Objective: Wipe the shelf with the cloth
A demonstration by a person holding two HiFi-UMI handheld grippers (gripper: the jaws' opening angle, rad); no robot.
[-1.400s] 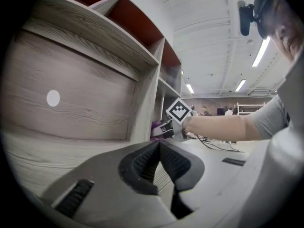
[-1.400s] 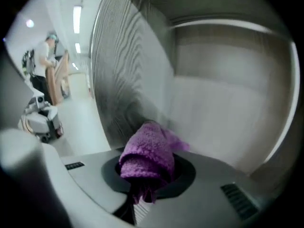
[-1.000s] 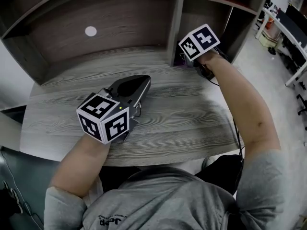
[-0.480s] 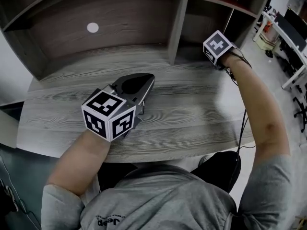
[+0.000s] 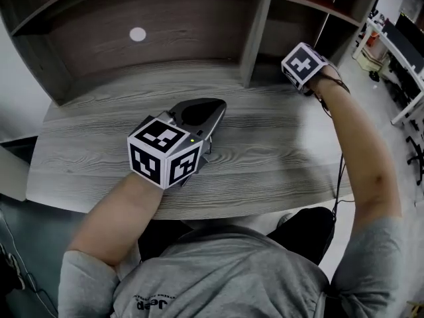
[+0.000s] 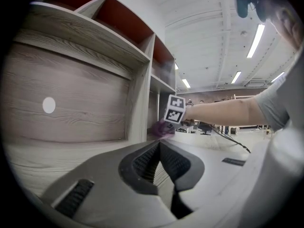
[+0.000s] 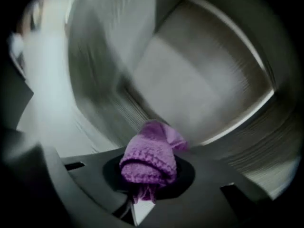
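A wood-grain shelf unit [image 5: 179,12] fills the back of the scene, rising from the rear of a grey wood-grain desk [image 5: 265,158]. An upright divider [image 5: 257,32] splits its lowest level into a wide left bay and a narrower right bay. The person, in a grey top [image 5: 218,277], leans over the desk's near edge with both forearms bare.

The left claw [image 5: 217,105] lies on the middle of the desk in front of the wide bay, pointed at the shelf unit. Its tips are clenched together with nothing between them. Behind the tips the ribbed pads [image 6: 145,161] spread apart, and the desk's grain shows through the gap. The left marker cube [image 5: 164,159] sits over the person's left hand, near the front edge.

The right claw [image 7: 148,175] is stretched out well apart from the left one, at the mouth of the narrow right bay, just right of the divider. In the head view only the right marker cube [image 5: 305,65] shows, with the jaws hidden beneath it. The right gripper view is smeared, yet it shows the jaws grasping a purple knitted cloth [image 7: 149,158], bunched into a rounded wad with a few threads hanging below. In the left gripper view the cloth sits low by the foot of the divider, at the level of the bay's floor; whether it presses on the surface I cannot tell.

A white round spot [image 5: 138,34] marks the back panel of the wide bay
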